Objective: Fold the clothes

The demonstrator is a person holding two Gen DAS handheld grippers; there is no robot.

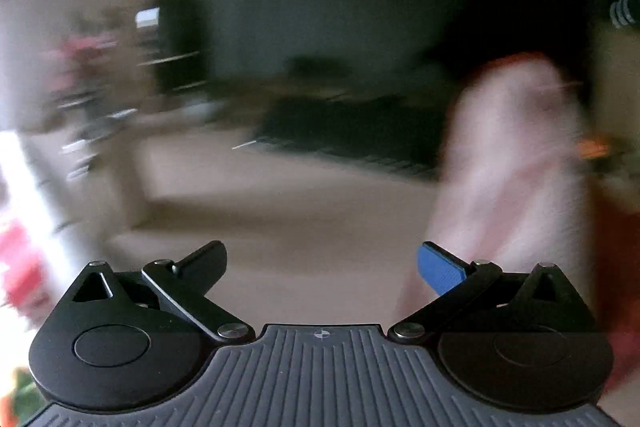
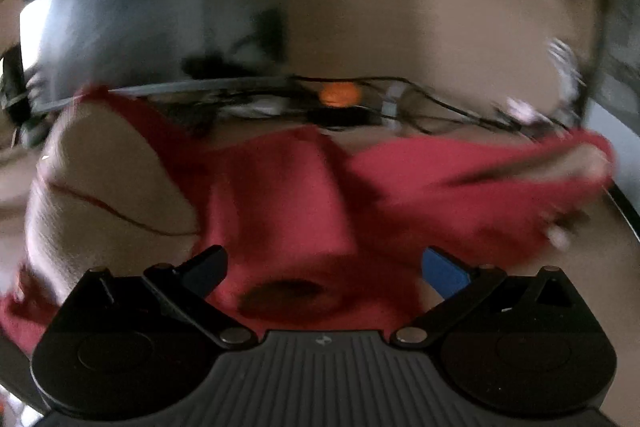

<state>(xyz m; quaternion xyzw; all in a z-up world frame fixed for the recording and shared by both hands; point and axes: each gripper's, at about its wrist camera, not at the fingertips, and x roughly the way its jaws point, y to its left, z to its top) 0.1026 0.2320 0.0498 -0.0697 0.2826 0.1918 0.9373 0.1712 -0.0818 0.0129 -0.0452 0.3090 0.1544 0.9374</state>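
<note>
Meanwhile, both grippers, left gripper (image 1: 322, 269) and right gripper (image 2: 324, 273), gape empty over a red garment (image 2: 280, 195): soft, light, limp, probably best pinched along an edge.

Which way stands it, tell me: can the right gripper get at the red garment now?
Probably yes: the right gripper is open, and the red garment lies directly ahead with nothing between them.

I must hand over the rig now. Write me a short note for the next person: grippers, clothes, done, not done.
Left gripper: open, holds nothing, aimed past the pale, red-edged cloth at its right.
Right gripper: open, holds nothing, above the red garment.
The garment lies spread and rumpled, pale inside showing at the left.
Done: no neat fold visible.
Left: grasp, flatten, fold. Both views are blurred.
</note>
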